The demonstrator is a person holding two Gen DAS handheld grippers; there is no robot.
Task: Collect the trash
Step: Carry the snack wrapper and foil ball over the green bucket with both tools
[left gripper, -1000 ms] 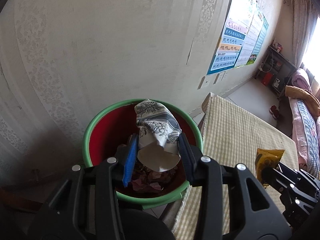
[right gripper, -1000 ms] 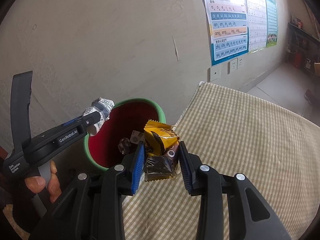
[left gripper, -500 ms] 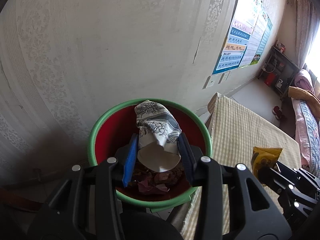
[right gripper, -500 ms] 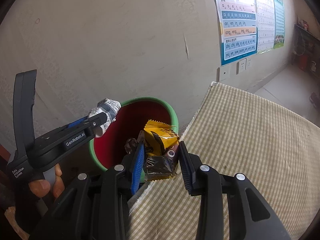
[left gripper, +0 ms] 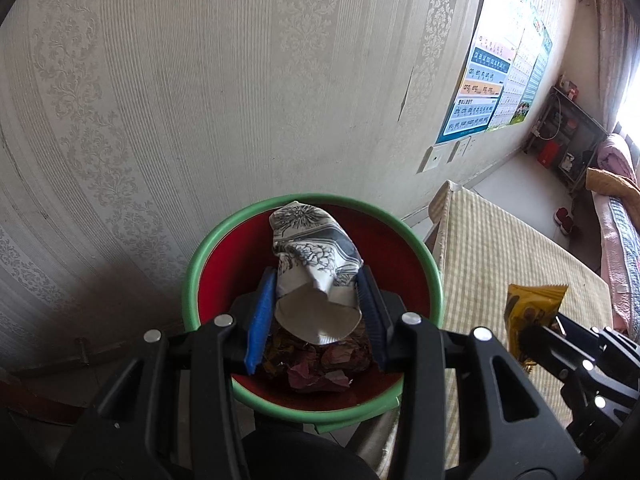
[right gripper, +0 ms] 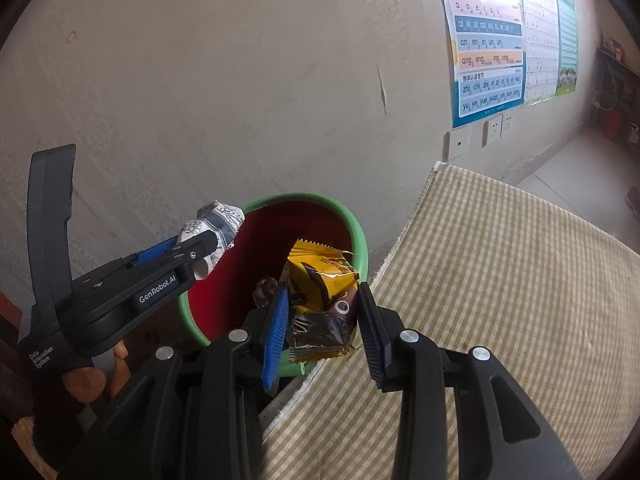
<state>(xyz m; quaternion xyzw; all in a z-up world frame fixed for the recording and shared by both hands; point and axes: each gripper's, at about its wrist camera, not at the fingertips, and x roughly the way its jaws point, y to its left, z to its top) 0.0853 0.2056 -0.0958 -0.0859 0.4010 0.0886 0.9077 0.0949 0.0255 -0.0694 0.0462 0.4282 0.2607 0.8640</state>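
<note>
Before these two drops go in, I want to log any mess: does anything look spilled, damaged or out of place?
Nothing spilled. The paper cup in the left gripper is crushed, and the snack wrapper in the right gripper is crumpled, both expected for trash. Both hang over the bin, which already holds scraps.

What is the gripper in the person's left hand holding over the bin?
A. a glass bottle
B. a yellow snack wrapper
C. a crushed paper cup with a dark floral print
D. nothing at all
C: the left gripper has its jaws pressed on both sides of a crushed paper cup with a dark floral print, above the red bin; the yellow wrapper sits in the right gripper.
</note>
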